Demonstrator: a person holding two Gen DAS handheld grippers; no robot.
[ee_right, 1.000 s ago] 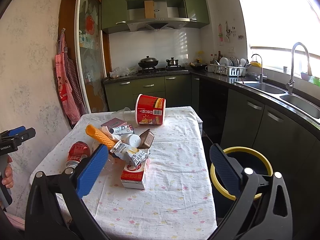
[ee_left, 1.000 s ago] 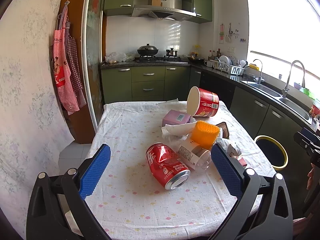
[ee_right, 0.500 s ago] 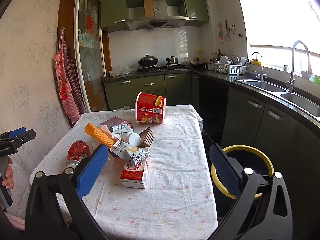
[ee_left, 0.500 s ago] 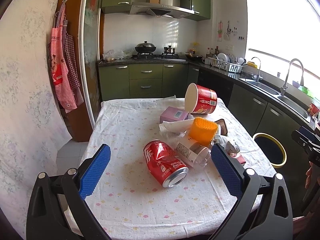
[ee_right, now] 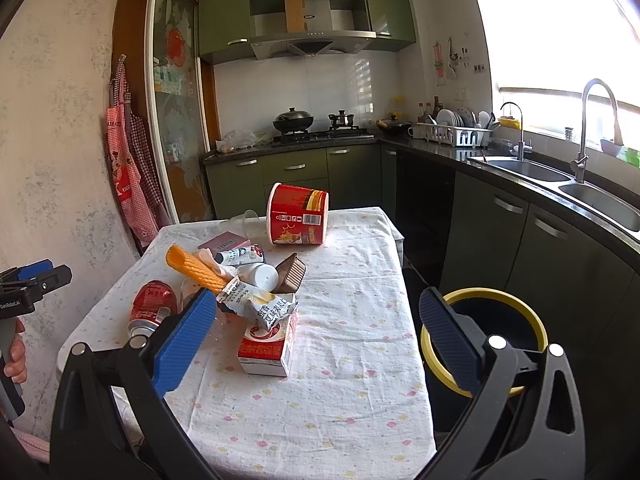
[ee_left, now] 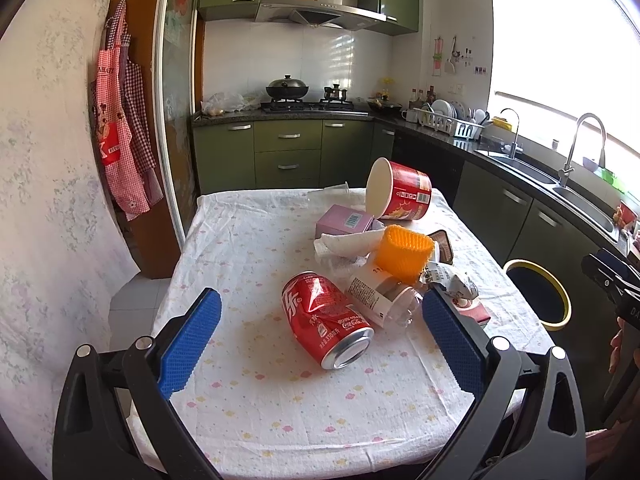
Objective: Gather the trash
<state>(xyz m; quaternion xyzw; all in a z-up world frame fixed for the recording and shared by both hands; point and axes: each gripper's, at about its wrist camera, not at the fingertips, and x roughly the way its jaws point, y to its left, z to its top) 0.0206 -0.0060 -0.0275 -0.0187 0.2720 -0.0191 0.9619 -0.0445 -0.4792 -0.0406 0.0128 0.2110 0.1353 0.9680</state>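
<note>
Left wrist view: both tools (ee_left: pixel 320 336) (ee_right: pixel 316 332) gape empty; dented, perhaps empty, can (ee_left: pixel 326 318) lies ahead.

A dented red cola can (ee_left: pixel 328 320) lies on its side on the table, its open end facing the near edge. Just behind it sits a loose heap: a clear labelled bottle (ee_left: pixel 380 296), an orange ribbed sleeve (ee_left: pixel 404 254), crumpled white paper (ee_left: pixel 346 245), a pink box (ee_left: pixel 346 220), a foil wrapper (ee_right: pixel 260 304) and a red-and-white carton (ee_right: pixel 268 346). A red noodle tub (ee_left: pixel 400 196) lies tipped over at the far end, and a black bin (ee_right: pixel 532 328) with a yellow rim stands on the floor beside the table.
</note>
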